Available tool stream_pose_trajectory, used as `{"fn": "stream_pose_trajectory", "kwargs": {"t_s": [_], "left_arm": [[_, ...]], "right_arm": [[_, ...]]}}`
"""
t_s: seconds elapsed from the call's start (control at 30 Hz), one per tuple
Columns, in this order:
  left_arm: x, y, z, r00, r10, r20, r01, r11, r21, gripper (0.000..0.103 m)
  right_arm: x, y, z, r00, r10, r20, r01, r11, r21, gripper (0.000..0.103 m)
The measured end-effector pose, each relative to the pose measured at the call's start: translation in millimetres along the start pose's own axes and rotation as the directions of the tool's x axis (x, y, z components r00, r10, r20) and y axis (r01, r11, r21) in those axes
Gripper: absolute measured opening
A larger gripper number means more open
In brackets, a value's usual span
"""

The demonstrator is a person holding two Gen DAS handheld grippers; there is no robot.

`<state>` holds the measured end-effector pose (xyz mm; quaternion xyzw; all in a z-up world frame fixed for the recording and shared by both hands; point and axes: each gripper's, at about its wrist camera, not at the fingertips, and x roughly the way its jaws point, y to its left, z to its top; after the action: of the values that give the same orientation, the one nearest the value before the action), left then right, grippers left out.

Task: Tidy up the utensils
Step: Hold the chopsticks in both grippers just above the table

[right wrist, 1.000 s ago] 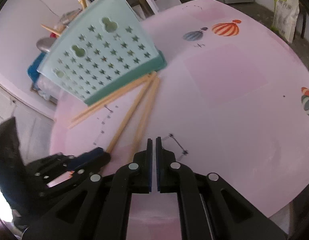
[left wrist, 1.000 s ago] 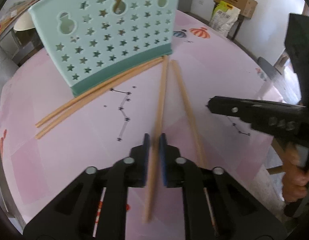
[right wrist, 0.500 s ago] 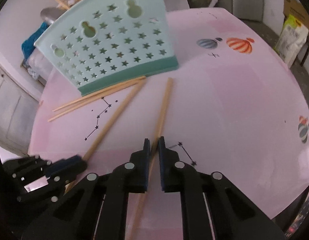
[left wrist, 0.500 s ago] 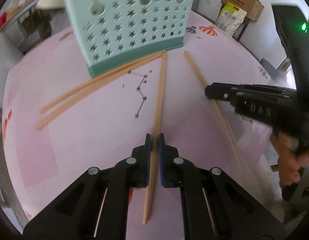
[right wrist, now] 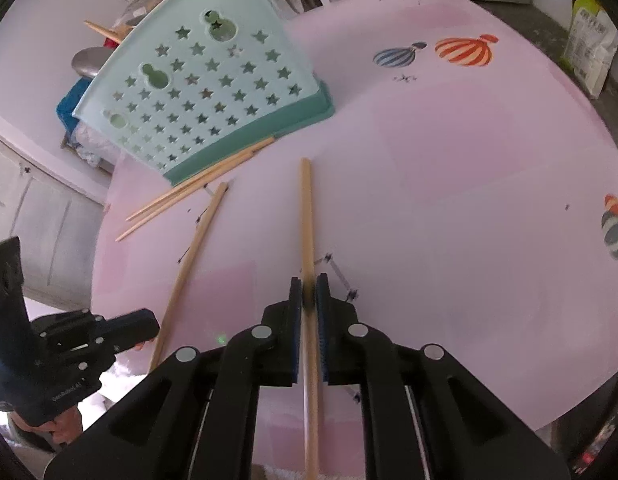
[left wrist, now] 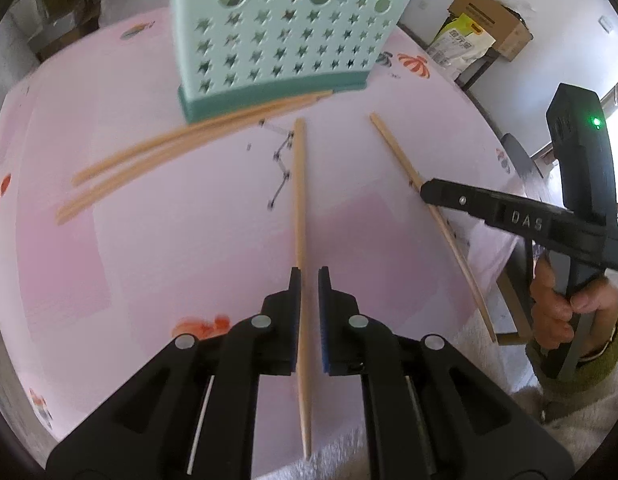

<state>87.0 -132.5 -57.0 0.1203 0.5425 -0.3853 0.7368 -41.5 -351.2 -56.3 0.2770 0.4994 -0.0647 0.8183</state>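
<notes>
A mint green utensil holder [left wrist: 285, 36] with star holes stands on the pink table [left wrist: 149, 220]; it also shows in the right wrist view [right wrist: 205, 96]. Two thin chopsticks [left wrist: 181, 148] lie against its base. My left gripper [left wrist: 309, 276] is shut on a wooden chopstick [left wrist: 299, 200] that points at the holder. My right gripper [right wrist: 309, 284] is shut on a second wooden chopstick [right wrist: 306, 208]. Each gripper shows in the other's view, the right one [left wrist: 429, 192] and the left one [right wrist: 149, 326].
The table's near edge runs just under both grippers. A cardboard box [left wrist: 489, 12] and a bag [left wrist: 461, 44] stand beyond the table on the right. Cabinets [right wrist: 33, 208] stand to the left of the table.
The right gripper has closed on the second chopstick. Both chopsticks have been drawn back from the holder and apart from each other.
</notes>
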Motion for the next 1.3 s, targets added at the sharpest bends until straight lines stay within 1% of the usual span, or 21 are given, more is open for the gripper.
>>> {"fn": "stream_pose_trajectory", "kwargs": {"t_s": [0.03, 0.07, 0.2, 0.27, 0.33, 0.63, 0.77, 0.9, 1.0, 1.17, 1.3], "left_arm": [[1.1, -1.2, 3.9, 1.000, 0.005, 0.003, -0.005, 1.000, 0.005, 0.007], [4.0, -2.3, 9.3, 1.000, 0.013, 0.005, -0.013, 1.000, 0.012, 0.007], [21.3, -5.2, 29.9, 0.999, 0.050, 0.003, -0.050, 0.998, 0.034, 0.007], [30.2, -2.0, 37.3, 0.998, 0.066, 0.001, -0.066, 0.997, 0.028, 0.007], [33.4, -3.2, 45.6, 0.996, 0.082, 0.023, -0.083, 0.996, 0.037, 0.007], [42.5, -4.8, 64.9, 0.994, 0.098, 0.041, -0.100, 0.994, 0.046, 0.007], [42.8, -3.1, 66.0, 0.994, 0.101, 0.050, -0.103, 0.994, 0.047, 0.005], [45.1, -9.6, 65.9, 0.989, 0.134, 0.064, -0.137, 0.989, 0.061, 0.005], [46.3, -15.9, 63.0, 0.985, 0.159, 0.067, -0.164, 0.984, 0.073, 0.005], [42.3, -20.6, 48.5, 0.979, 0.188, 0.072, -0.194, 0.978, 0.081, 0.005], [41.3, -22.7, 42.1, 0.973, 0.216, 0.084, -0.224, 0.970, 0.095, 0.005]], "right_arm": [[-0.9, -1.0, 1.3, 1.000, 0.000, 0.002, 0.000, 1.000, 0.000, 0.019], [-0.5, -0.1, 3.8, 1.000, -0.003, 0.005, 0.003, 1.000, -0.002, 0.020], [1.3, 3.9, 9.3, 0.999, -0.039, 0.021, 0.040, 0.998, -0.038, 0.020], [2.9, 6.5, 13.1, 0.998, -0.057, 0.032, 0.059, 0.997, -0.052, 0.020], [6.6, 13.3, 18.6, 0.996, -0.074, 0.041, 0.077, 0.995, -0.063, 0.019], [13.1, 22.9, 30.9, 0.991, -0.115, 0.062, 0.120, 0.989, -0.092, 0.019], [19.3, 28.7, 35.1, 0.990, -0.120, 0.072, 0.126, 0.987, -0.098, 0.018], [22.1, 28.4, 36.8, 0.989, -0.126, 0.078, 0.133, 0.987, -0.093, 0.008], [19.8, 23.6, 34.7, 0.991, -0.111, 0.070, 0.117, 0.990, -0.085, 0.007], [12.8, 19.5, 22.2, 0.993, -0.104, 0.053, 0.108, 0.990, -0.090, 0.007], [11.3, 17.8, 21.0, 0.996, -0.086, 0.035, 0.089, 0.992, -0.085, 0.008]]}}
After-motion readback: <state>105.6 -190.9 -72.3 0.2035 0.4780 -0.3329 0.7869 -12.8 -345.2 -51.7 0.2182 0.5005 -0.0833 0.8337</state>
